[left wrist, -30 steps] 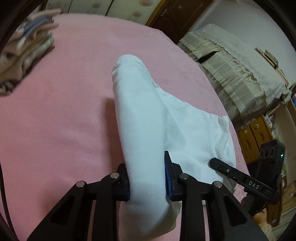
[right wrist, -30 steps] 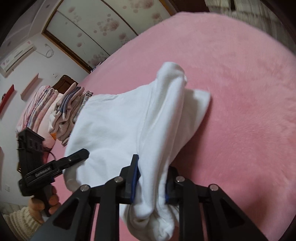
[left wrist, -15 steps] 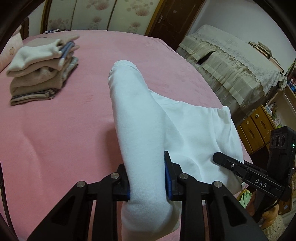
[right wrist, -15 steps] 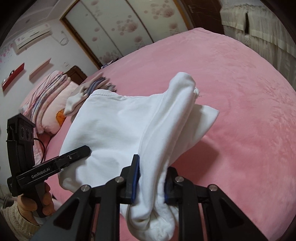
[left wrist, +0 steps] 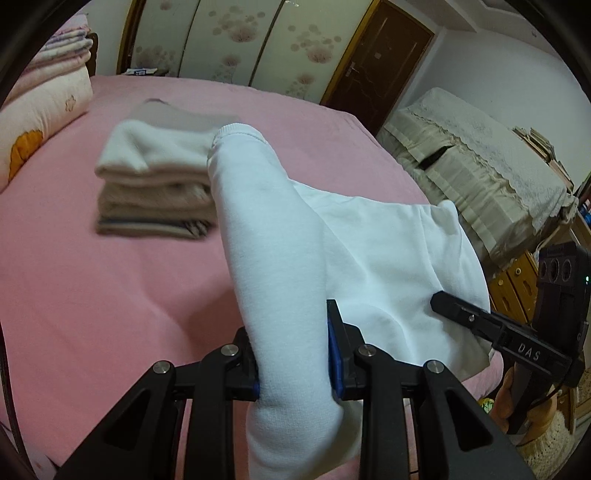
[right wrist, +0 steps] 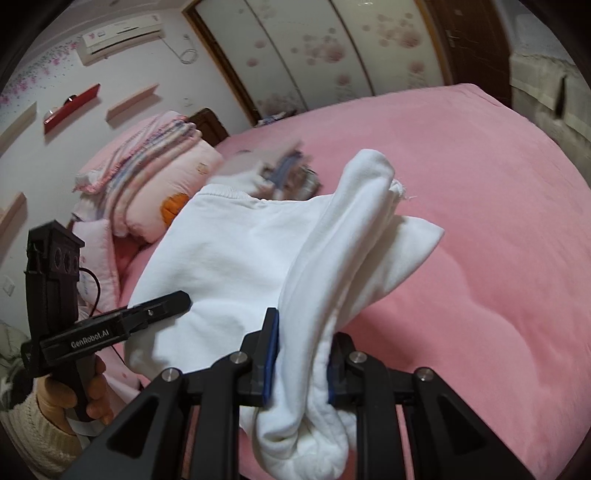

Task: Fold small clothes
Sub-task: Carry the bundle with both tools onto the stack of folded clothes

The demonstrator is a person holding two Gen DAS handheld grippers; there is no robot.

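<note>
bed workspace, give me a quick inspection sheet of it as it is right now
surface: pink bed cover, lightly wrinkled
job's things: white garment held up between both claws; folded stack behind it
clutter: pillow and folded quilts at the bed head
grippers: left claw and right claw each shut on bunched white fabric
cables: thin black cable by the left claw's handle
surroundings: floral wardrobe doors, dark door, lace-covered furniture

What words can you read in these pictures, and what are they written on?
"DAS" on the right hand-held gripper, along its black finger, seen from the left wrist view.
"GenRobot.AI" on the left hand-held gripper, along its black finger, seen from the right wrist view.
The air conditioner has a mark too blurred to read.
</note>
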